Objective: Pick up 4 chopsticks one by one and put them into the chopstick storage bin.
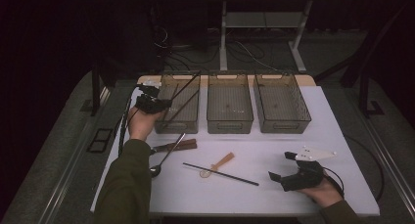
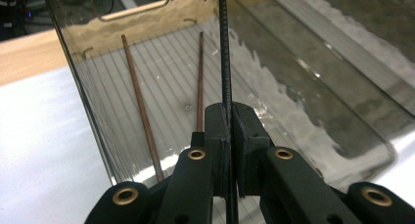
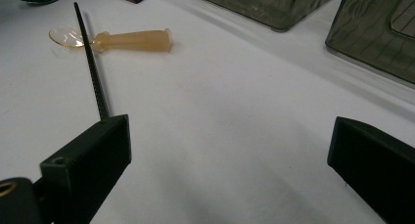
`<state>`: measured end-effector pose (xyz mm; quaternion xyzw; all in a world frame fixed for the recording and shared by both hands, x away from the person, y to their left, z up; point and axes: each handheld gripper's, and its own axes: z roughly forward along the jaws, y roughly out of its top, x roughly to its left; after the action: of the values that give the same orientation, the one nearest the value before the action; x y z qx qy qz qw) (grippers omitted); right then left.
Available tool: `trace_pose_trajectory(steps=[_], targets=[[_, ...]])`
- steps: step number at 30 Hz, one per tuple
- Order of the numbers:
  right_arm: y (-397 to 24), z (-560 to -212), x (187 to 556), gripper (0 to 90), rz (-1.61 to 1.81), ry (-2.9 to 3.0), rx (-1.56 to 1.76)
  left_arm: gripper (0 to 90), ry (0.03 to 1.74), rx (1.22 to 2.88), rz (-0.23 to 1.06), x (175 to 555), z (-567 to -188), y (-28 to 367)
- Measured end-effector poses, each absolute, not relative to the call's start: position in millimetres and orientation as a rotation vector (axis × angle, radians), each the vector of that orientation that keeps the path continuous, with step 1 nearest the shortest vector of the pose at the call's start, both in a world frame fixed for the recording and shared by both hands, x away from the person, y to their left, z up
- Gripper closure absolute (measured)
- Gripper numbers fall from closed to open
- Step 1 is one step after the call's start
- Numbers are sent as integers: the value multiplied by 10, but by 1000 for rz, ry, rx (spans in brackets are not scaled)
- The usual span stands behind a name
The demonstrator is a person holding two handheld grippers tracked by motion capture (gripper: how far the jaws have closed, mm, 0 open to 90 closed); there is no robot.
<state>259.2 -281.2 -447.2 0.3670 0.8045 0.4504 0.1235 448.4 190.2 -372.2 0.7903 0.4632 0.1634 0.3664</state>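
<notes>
My left jaws pinch a black chopstick (image 2: 224, 53) over the left bin (image 1: 192, 78); tilted, it could snag the wall.

The left gripper (image 1: 152, 104), held on an outstretched forearm near the table's far left edge, has its jaws pinched together, while the right gripper (image 1: 283, 166) rests by the near right corner, jaws spread wide.

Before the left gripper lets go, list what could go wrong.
1. The black chopstick, pinched near one end by the left gripper, juts over the left bin; released now, it may tip out.
2. It could knock the two brown chopsticks leaning inside.
</notes>
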Motion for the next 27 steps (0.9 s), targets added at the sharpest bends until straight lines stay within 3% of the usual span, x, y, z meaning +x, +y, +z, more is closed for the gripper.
trace_pose_trajectory(steps=[18,27], targets=[[-2816,-4467,2593,22,1319,2342,1060,854,1324,2100,382,4601,-3906,1887],[-2815,-4468,2593,22,1319,2344,1059,723,1308,2069,402,4582,-3865,1885]])
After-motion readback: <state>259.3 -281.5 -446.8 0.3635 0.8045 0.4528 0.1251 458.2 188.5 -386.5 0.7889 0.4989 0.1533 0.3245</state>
